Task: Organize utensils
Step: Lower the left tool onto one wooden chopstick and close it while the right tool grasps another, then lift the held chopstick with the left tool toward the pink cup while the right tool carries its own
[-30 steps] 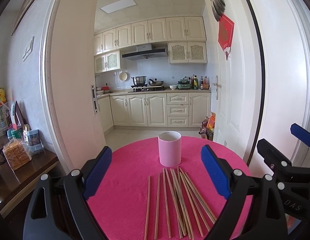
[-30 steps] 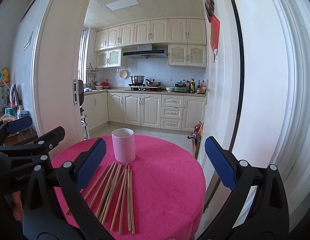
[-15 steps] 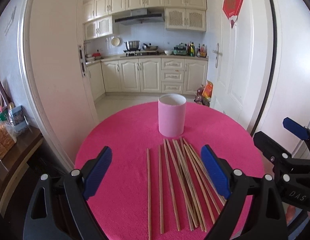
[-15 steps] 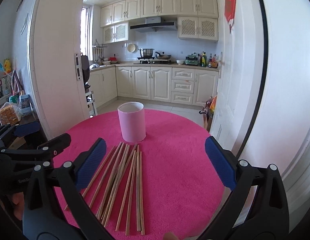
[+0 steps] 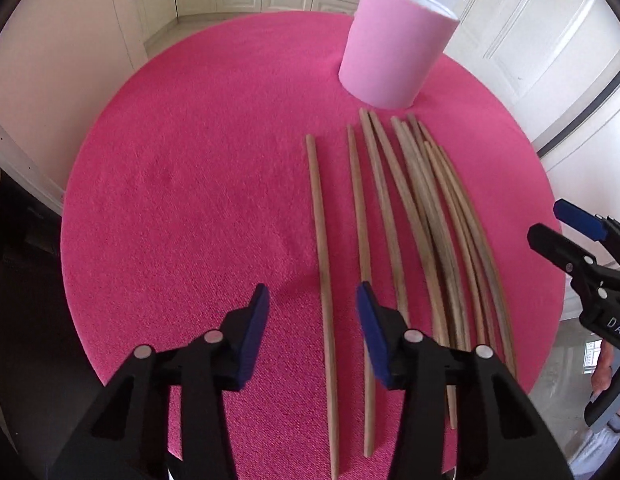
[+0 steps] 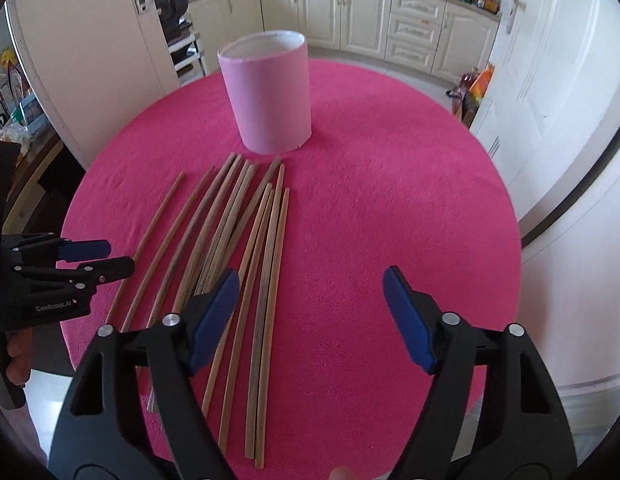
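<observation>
I am closing the left tool (image 5: 312,300), jaws apart astride the leftmost chopstick (image 5: 323,272), lying lengthwise toward the pink cup (image 5: 393,46) at upper right; right tool (image 6: 310,292) closing, gripping nothing.

The round table (image 5: 182,184) is covered in a bright pink cloth — matt, with a fine woven grain. The chopsticks (image 5: 361,216) are plain wood, brown and dull, some darker than others. The cup (image 6: 270,96) looks like matt pink paper or card with a white inside. Both the left gripper (image 5: 311,308) and the right gripper (image 6: 310,292) are smooth black plastic with blue pads (image 6: 214,312) and small shiny metal pins.
</observation>
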Action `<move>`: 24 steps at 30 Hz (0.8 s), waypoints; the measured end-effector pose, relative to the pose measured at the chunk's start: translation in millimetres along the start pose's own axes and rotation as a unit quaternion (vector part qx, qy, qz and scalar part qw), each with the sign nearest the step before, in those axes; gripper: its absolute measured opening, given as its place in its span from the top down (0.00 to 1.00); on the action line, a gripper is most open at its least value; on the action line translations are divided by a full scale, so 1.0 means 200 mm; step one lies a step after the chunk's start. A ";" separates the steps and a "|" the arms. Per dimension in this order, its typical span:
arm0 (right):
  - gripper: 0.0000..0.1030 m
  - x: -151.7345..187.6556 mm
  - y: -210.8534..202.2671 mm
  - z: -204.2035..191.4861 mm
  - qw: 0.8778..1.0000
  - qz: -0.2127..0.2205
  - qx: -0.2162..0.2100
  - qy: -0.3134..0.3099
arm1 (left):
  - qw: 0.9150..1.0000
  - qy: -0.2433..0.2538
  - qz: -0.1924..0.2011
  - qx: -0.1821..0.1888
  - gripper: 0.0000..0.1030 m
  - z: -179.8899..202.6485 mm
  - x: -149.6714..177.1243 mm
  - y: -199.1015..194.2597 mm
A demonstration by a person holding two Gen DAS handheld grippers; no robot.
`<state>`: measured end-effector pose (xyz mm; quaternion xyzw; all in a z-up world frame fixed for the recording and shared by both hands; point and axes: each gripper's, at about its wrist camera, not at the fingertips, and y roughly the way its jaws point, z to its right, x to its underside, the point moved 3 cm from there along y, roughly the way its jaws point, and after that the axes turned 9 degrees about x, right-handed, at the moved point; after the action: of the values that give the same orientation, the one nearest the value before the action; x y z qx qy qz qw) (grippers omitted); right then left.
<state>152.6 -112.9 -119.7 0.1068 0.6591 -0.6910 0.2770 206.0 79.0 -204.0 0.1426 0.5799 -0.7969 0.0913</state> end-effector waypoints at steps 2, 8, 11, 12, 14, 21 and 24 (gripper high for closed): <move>0.49 -0.01 0.04 -0.03 1.000 -0.027 -0.001 -0.017 | 1.000 0.002 -0.004 -0.009 0.63 -0.01 -0.01 0.03; 0.67 -0.03 0.14 -0.07 0.995 -0.085 0.003 -0.046 | 0.999 0.004 -0.009 -0.032 0.80 -0.01 -0.04 0.04; 0.68 -0.03 0.17 -0.08 0.994 -0.102 0.000 -0.048 | 0.999 -0.004 -0.007 -0.033 0.84 -0.04 -0.06 0.05; 0.68 -0.03 0.17 -0.09 0.993 -0.106 -0.006 -0.047 | 0.999 -0.004 -0.006 -0.035 0.86 -0.03 -0.06 0.06; 0.69 -0.04 0.17 -0.08 0.993 -0.110 -0.010 -0.047 | 0.999 -0.007 -0.005 -0.037 0.86 -0.04 -0.06 0.04; 0.72 -0.12 0.20 -0.14 0.990 -0.126 0.015 -0.063 | 0.999 -0.019 0.000 -0.050 0.93 -0.05 -0.06 0.03; 0.75 -0.10 0.20 -0.15 0.986 -0.146 0.010 -0.083 | 0.999 -0.014 0.001 -0.051 0.93 -0.06 -0.05 0.03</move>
<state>183.3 -77.2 -146.5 -0.0457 0.6357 -0.7368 0.2257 218.8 88.9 -208.9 0.1271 0.6181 -0.7683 0.1068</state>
